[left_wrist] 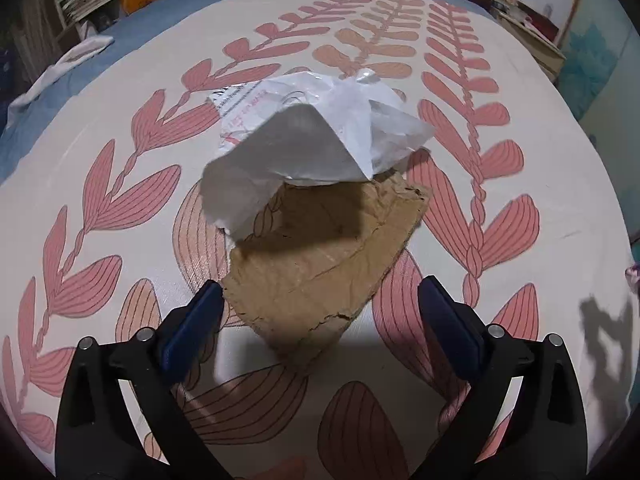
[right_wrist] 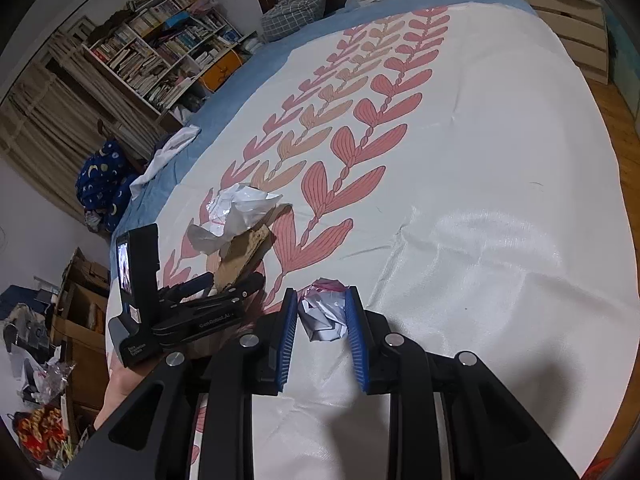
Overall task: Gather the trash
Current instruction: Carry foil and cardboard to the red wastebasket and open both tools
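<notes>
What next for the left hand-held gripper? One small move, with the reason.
Probably close it. The left hand-held gripper is open with the torn cardboard piece between its fingers, the white plastic wrapper lying on the far end. The right hand-held gripper brackets a crumpled paper ball.

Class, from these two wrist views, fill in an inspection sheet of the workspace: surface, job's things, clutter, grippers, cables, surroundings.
Surface: bedspread with pink leaf print, over a blue sheet.
Job's things: torn cardboard piece with a crumpled white plastic bag on it; crumpled paper ball.
Clutter: white cloth at the bed's edge.
Grippers: left gripper open around the cardboard's near corner; right gripper closed on the paper ball.
Cables: nothing seen.
Surroundings: bookshelf, pillows, wooden floor.
</notes>
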Available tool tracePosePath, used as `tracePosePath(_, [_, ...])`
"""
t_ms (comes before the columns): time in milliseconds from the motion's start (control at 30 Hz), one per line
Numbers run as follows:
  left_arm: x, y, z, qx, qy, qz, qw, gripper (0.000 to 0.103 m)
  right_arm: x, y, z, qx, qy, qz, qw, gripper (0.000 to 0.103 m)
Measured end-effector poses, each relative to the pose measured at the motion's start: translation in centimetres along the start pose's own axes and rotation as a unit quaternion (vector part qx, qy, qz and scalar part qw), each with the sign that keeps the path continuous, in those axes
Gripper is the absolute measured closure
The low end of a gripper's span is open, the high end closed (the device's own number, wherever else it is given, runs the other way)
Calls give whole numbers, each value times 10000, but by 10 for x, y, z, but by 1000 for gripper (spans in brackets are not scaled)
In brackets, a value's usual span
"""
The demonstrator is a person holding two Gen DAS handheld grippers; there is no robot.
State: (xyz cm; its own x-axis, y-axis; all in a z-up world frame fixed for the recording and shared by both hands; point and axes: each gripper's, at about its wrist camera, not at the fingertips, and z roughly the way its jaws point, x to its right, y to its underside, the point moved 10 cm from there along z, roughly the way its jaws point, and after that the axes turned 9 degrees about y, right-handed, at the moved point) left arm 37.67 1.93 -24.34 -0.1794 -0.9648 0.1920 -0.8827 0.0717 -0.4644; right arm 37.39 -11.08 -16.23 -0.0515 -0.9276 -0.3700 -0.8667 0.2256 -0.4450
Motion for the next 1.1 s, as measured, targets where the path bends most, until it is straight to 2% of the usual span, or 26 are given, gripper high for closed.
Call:
tracePosePath(67, [-9, -1, -7, 192, -89, -212, 9996, 34, 0, -1, -2, 37, -39, 14, 10000, 77])
tracePosePath(133, [-14, -2, -14, 367, 167, -503, 9979, 38, 0, 1, -5, 54, -48, 24, 10000, 77])
tracePosePath(200, [-14, 0, -19, 476, 248, -589, 9968, 41, -1, 2, -8, 76, -51, 27, 10000, 77])
tracePosePath(233, [-12, 0, -25, 567, 251, -573, 9964, 68, 0, 2, -10, 84, -40, 17, 10000, 77])
tracePosePath(267, [-9, -1, -30, 657, 222, -522, 9962, 79, 0, 2, -12, 104, -37, 16, 9999, 77])
tracePosePath(300, [-5, -1, -38, 734, 155, -445, 9962, 80, 1, 2, -14, 114, -39, 13, 9999, 77])
tracePosePath(333, [0, 1, -41, 701, 136, -369, 9968, 86, 3, 3, -17, 130, -22, 13, 9999, 77])
tracePosePath(567, [16, 26, -61, 712, 197, -340, 9967, 95, 5, 11, -37, 207, -84, 94, 9997, 77])
tracePosePath(733, [15, 29, -94, 1147, 18, -401, 9926, 100, 5, 20, -52, 261, -122, 92, 9995, 77])
tracePosePath(933, [42, 41, -138, 1388, 367, -361, 9890, 100, 9, 29, -73, 346, -134, 106, 9993, 76])
tracePosePath(1100, [94, 49, -192, 1691, 772, -179, 9824, 100, 22, 38, -117, 699, -114, 156, 9974, 76])
